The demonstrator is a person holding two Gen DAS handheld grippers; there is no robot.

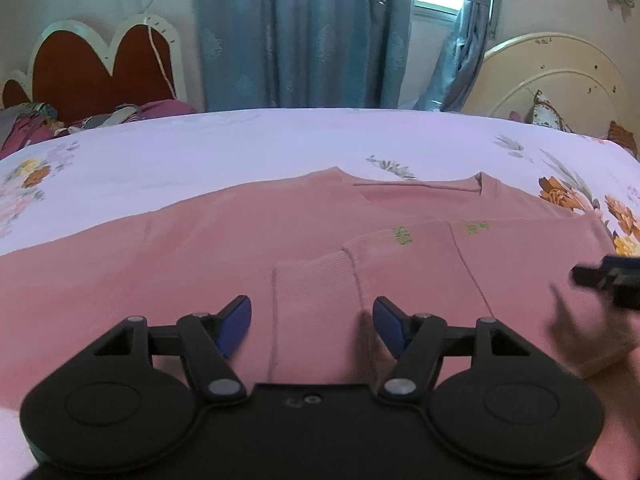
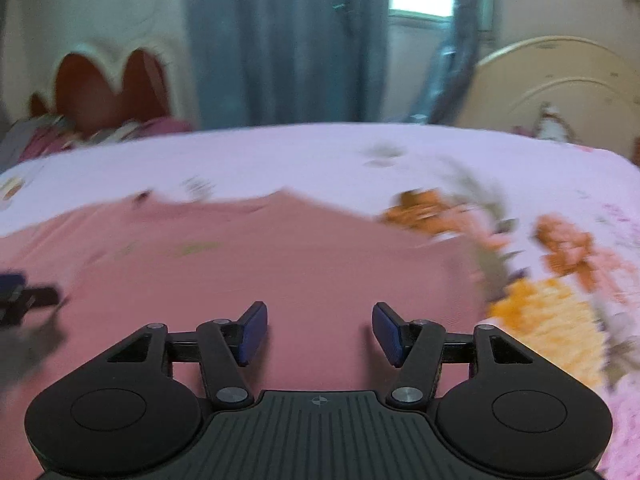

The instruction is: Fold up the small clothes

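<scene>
A bed [image 1: 240,148] carries a pink sweater [image 1: 180,248], one sleeve [image 1: 420,256] folded across. Left gripper [image 1: 312,320] and right gripper [image 2: 320,332] hover with jaws apart, holding nothing. A careless pinch could drag the fold askew.

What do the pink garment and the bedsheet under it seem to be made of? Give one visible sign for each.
Pink garment: probably a soft, matte knit; its sleeve cuff shows fine ribbing. Bedsheet: likely thin, smooth woven cloth; it lies flat, with a printed flower pattern. The exact fibre cannot be told.
</scene>
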